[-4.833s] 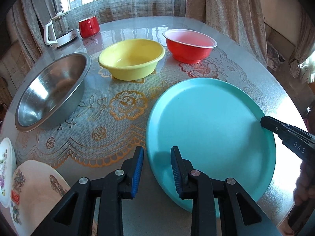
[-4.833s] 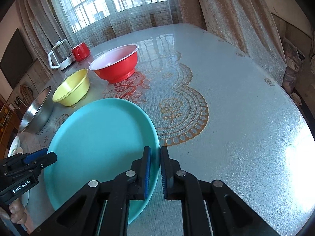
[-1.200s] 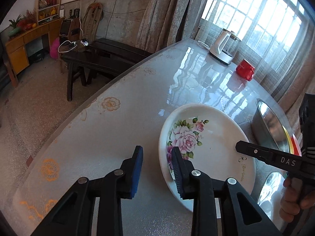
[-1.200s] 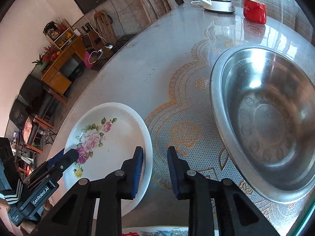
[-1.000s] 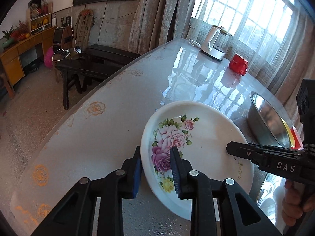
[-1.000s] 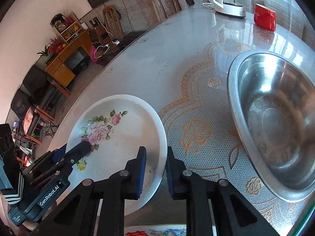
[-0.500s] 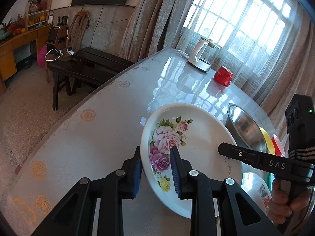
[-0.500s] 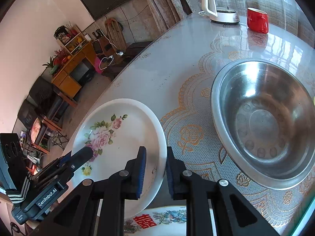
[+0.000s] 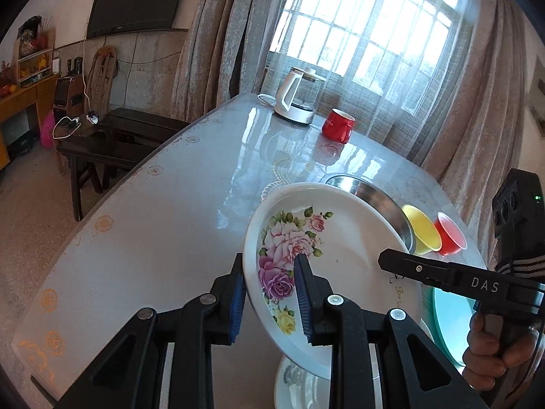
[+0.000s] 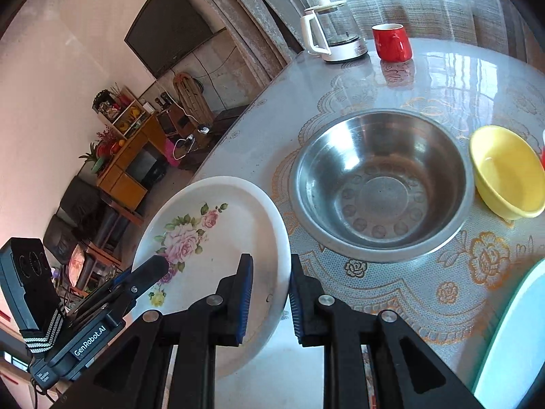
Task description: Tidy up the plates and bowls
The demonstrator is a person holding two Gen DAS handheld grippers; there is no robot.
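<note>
1. Two grippers hold one plate (image 9: pixel 344 255) by opposite rims, clear of the table (image 9: pixel 163 225) and tilted.
2. The plate is white, round and shallow, with a raised rim. Pink, purple and yellow roses with green leaves are printed on one side of its face — small script sits near the other edge.
3. The left gripper (image 9: pixel 269 298) is clamped on the rim by the roses, blue pads on either side.
4. The right gripper (image 10: pixel 269 301) grips the far rim; in the left wrist view it shows as a black finger marked DAS, held by a hand (image 9: pixel 490 351).
5. Below the plate lies a second white plate (image 9: pixel 299 385), partly hidden.
6. Behind it on the table stand a steel bowl (image 10: pixel 381 184), a yellow bowl (image 10: pixel 507 173) and a red bowl (image 9: pixel 451 233) in a row — a teal plate (image 10: pixel 511 351) lies nearer.
7. A red mug (image 10: pixel 391 42) and a kettle (image 10: pixel 332 34) stand by the window.
</note>
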